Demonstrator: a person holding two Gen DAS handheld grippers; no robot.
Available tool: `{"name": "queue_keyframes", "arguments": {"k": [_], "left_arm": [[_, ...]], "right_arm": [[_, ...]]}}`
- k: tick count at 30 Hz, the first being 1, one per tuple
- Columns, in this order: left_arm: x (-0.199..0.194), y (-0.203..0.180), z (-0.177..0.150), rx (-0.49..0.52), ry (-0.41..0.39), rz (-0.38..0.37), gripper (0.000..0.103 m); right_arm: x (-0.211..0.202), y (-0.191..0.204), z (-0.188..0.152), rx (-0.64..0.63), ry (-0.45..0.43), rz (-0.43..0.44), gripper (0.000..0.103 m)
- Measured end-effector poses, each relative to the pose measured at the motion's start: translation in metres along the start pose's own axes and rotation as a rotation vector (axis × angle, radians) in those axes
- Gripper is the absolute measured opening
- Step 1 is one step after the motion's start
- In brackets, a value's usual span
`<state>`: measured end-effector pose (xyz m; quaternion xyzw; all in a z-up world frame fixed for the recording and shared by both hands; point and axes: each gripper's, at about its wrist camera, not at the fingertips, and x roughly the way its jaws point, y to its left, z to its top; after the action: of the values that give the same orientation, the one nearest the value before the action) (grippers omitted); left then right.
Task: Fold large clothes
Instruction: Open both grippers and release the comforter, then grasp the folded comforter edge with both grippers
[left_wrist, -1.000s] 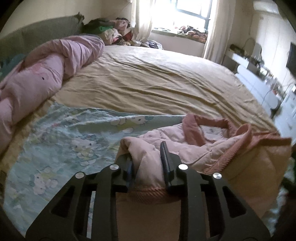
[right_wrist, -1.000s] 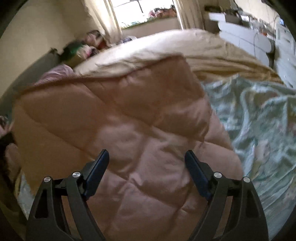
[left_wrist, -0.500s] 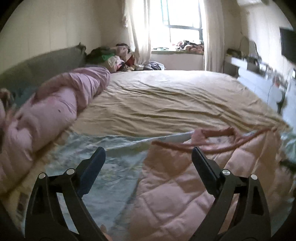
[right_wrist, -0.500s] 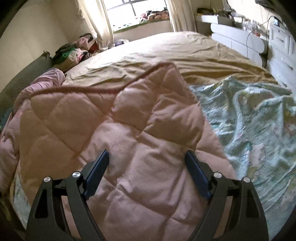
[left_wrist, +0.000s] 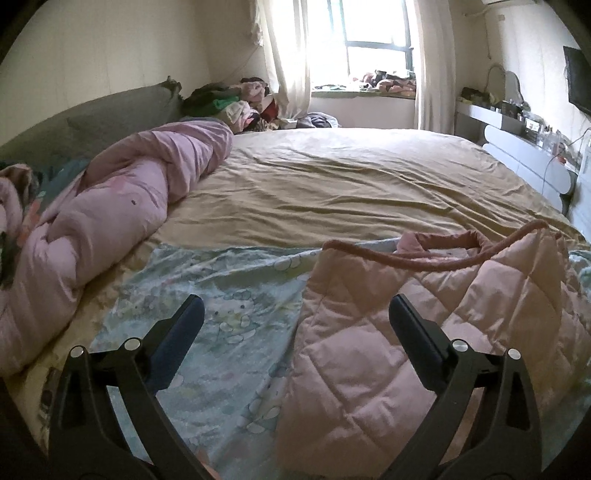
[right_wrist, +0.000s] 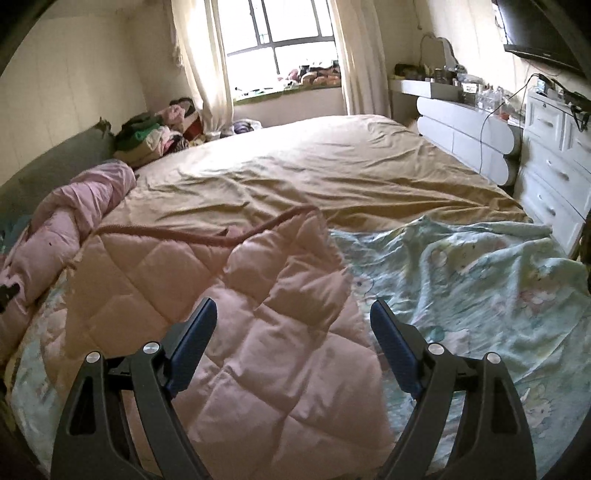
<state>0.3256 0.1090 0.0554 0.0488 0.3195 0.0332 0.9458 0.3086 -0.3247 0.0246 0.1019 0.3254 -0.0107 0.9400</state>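
Note:
A pink quilted jacket (left_wrist: 498, 288) lies spread flat on the near part of the bed, its darker ribbed trim (left_wrist: 436, 242) along the far edge. My left gripper (left_wrist: 295, 301) hovers over the jacket's left edge. Its jaws are opening wide and the pads touch nothing. In the right wrist view the same jacket (right_wrist: 221, 266) fills the lower left, trim (right_wrist: 192, 234) at its far side. My right gripper (right_wrist: 293, 303) hangs above the jacket's near right part. Its jaws are opening too, with cloth below them but none gripped.
A cartoon-print pale green sheet (right_wrist: 480, 280) lies under and right of the jacket. Beyond it stretches a tan bedspread (left_wrist: 351, 177). A rolled pink duvet (left_wrist: 110, 214) runs along the left by the grey headboard. A clothes pile (left_wrist: 229, 103) sits near the window. White drawers (right_wrist: 554, 155) stand right.
My left gripper let go of the bunched jacket fold, opened wide and drew back. The jacket now lies flat. My right gripper rose away from the jacket and its jaws widened.

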Motion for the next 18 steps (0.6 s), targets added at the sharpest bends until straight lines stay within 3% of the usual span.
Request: {"name": "queue_keyframes", "arguments": {"k": [3,11,18], "left_arm": [[0.001,0.001,-0.007,0.007,0.009,0.007,0.094],[0.017,0.004,-0.034,0.011,0.075,0.005,0.094],[0.052,0.013,-0.067,-0.055,0.196,-0.113,0.094]], "right_arm": [[-0.008,-0.002,0.001,-0.001,-0.031,-0.002,0.099],[0.006,-0.002,-0.001,-0.023,0.004,-0.035,0.099],[0.04,-0.01,-0.005,-0.031,0.068,-0.077,0.099]]}}
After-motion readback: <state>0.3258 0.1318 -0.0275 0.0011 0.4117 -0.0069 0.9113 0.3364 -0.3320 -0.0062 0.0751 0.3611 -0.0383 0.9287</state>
